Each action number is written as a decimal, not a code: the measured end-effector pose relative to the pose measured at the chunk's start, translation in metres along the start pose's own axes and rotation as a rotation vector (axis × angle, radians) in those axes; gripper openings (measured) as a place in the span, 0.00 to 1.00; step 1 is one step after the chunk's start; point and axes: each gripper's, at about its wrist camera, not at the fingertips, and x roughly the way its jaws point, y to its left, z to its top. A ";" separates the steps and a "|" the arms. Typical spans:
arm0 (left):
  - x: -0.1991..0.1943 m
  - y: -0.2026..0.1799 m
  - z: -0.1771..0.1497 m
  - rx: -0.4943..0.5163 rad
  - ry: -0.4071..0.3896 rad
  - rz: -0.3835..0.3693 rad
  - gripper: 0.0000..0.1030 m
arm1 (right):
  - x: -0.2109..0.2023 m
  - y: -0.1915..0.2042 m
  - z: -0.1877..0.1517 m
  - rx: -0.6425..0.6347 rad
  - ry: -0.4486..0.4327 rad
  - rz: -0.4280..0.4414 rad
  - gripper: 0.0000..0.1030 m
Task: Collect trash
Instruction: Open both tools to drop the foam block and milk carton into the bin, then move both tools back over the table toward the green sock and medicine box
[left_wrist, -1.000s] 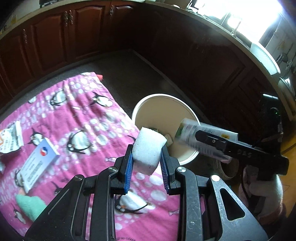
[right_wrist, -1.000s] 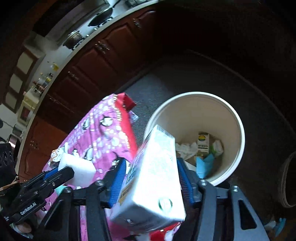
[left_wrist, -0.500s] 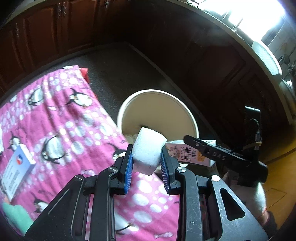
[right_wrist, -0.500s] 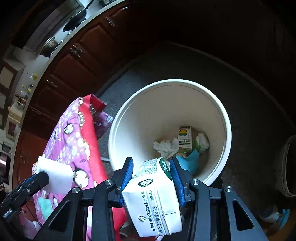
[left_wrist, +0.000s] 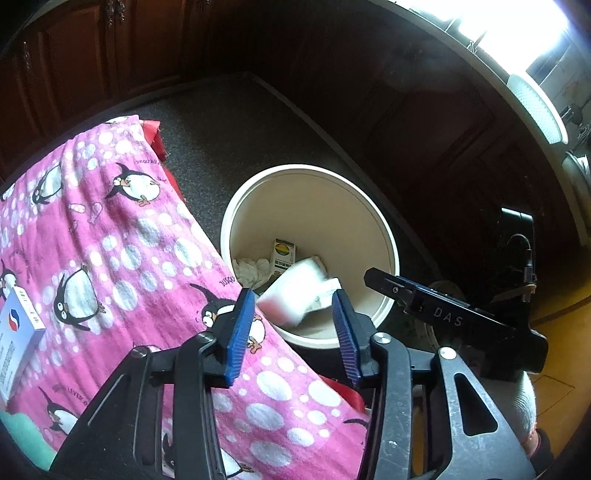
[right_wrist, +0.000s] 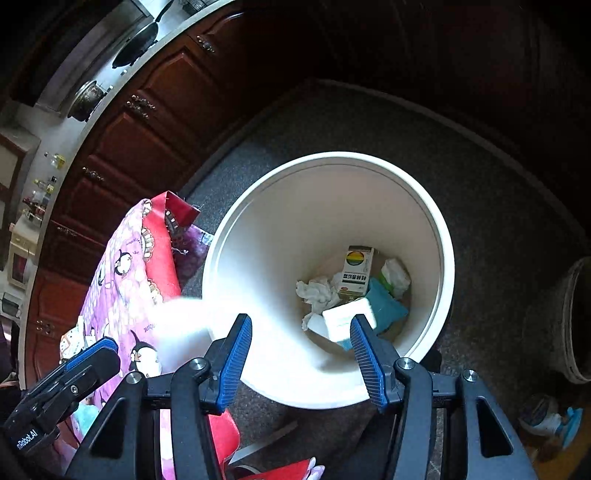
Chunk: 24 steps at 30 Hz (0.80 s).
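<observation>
A white bucket (left_wrist: 388, 236) (right_wrist: 445, 258) stands on the dark floor beside the table. My left gripper (left_wrist: 293, 332) hangs over its near rim, jaws opening, pads touching nothing. Just past them a white sponge block (left_wrist: 295, 295) (right_wrist: 177, 321) drops free as a blur. My right gripper (right_wrist: 301, 362) (left_wrist: 417, 302) is above the bucket, jaws also opening and empty. The white drink carton (right_wrist: 345, 319) lies loose low in the bucket on other trash.
The bucket holds a small rainbow-printed box (right_wrist: 356, 269), crumpled tissue (right_wrist: 317, 291) and a teal packet (right_wrist: 384, 306). A pink penguin cloth (left_wrist: 122, 236) covers the table, with a white-blue box (left_wrist: 18, 332) on it. Dark cabinets ring the floor. Another pail (right_wrist: 576, 321) stands right.
Both grippers sank toward the bucket and opened. The sponge left the left jaws and is falling; the carton left the right jaws and dropped into the bucket.
</observation>
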 end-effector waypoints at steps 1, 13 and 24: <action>-0.002 0.001 -0.002 0.000 -0.002 0.000 0.43 | 0.000 0.000 -0.001 0.002 -0.001 0.002 0.52; -0.031 0.010 -0.009 0.008 -0.047 0.029 0.44 | -0.023 0.018 -0.007 -0.036 -0.045 0.007 0.58; -0.075 0.037 -0.027 -0.010 -0.110 0.093 0.44 | -0.034 0.063 -0.024 -0.123 -0.053 0.056 0.60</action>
